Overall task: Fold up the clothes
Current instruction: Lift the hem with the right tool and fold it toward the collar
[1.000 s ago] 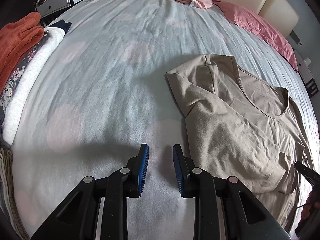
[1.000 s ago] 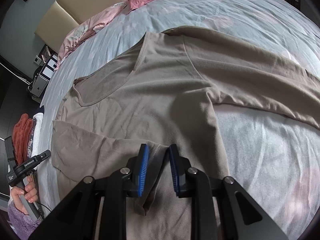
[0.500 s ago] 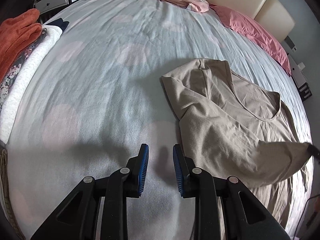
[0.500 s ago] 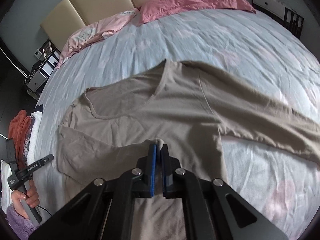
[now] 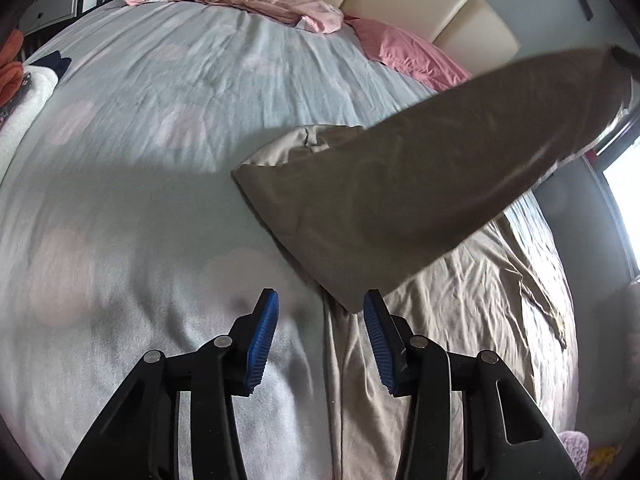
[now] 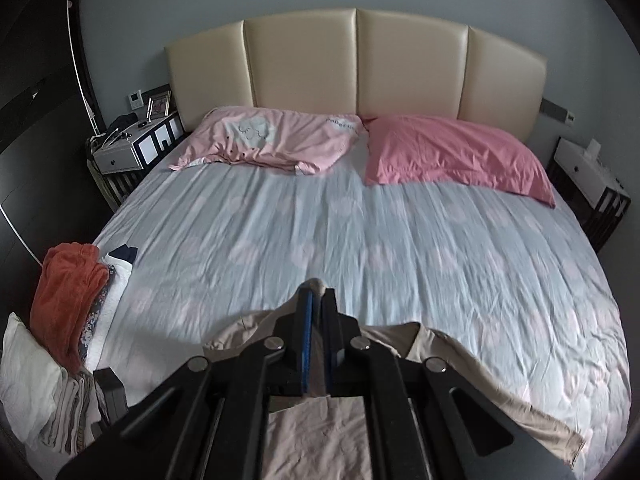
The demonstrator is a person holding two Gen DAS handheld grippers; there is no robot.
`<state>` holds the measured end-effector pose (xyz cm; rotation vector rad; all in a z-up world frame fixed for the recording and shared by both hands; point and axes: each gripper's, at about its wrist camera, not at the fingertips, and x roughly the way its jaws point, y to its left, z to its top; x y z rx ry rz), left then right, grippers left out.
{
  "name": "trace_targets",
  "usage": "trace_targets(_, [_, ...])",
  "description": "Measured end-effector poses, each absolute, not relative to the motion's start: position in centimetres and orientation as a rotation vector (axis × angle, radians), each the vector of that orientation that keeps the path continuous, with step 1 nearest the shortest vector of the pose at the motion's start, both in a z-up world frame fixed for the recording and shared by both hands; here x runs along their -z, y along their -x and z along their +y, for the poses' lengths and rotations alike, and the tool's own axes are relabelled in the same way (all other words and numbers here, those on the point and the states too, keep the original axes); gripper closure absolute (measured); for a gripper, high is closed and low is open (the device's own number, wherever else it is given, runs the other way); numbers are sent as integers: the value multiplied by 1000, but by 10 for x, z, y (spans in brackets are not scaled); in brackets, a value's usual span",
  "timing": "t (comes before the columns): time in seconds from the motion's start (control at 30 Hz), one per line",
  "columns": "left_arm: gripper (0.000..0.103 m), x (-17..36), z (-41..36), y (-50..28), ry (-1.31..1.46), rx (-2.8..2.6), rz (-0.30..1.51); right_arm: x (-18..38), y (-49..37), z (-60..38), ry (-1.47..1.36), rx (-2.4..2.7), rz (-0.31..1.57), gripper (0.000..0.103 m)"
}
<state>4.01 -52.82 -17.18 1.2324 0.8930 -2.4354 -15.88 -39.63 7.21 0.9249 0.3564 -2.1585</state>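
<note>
A beige long-sleeved shirt (image 5: pixel 460 312) lies on the pale blue bed sheet (image 5: pixel 160 128). One part of it (image 5: pixel 420 176) is lifted into a taut sheet rising to the upper right, where the right gripper holds it. My left gripper (image 5: pixel 320 330) hovers open over the sheet at the shirt's left edge, nothing between its blue pads (image 5: pixel 262 340). In the right wrist view my right gripper (image 6: pixel 316 316) is shut on a fold of the shirt (image 6: pixel 318 286), raised above the bed; the rest of the shirt (image 6: pixel 460 356) drapes below.
Two pink pillows (image 6: pixel 452 152) lie against the cream headboard (image 6: pixel 356 64). A pile of clothes, orange on top (image 6: pixel 68 292), sits at the bed's left edge, with folded whites (image 6: pixel 28 376) beside it. Nightstands (image 6: pixel 132 144) flank the bed.
My right gripper closed on the shirt and lifted it high, pulling the fabric up off the bed. The left gripper has opened wider and moved toward the shirt's edge.
</note>
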Motion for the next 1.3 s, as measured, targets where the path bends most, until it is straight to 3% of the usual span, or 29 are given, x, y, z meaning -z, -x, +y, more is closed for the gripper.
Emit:
trace_targets(0.43, [52, 192, -484, -7, -1239, 2429, 560, -104, 147, -424, -859, 2212, 362, 99])
trace_targets(0.7, [53, 209, -491, 5, -1235, 2334, 518, -129, 167, -407, -793, 2263, 310, 99])
trace_targets(0.8, [73, 207, -498, 0, -1197, 2317, 546, -125, 180, -398, -801, 2284, 315, 99])
trace_targets(0.93, [90, 199, -509, -9, -1155, 2322, 613, -103, 205, -380, -842, 2324, 312, 99])
trace_targets(1.3, [95, 209, -514, -10, -1290, 2205, 617, 34, 279, -288, -1193, 2374, 225, 99])
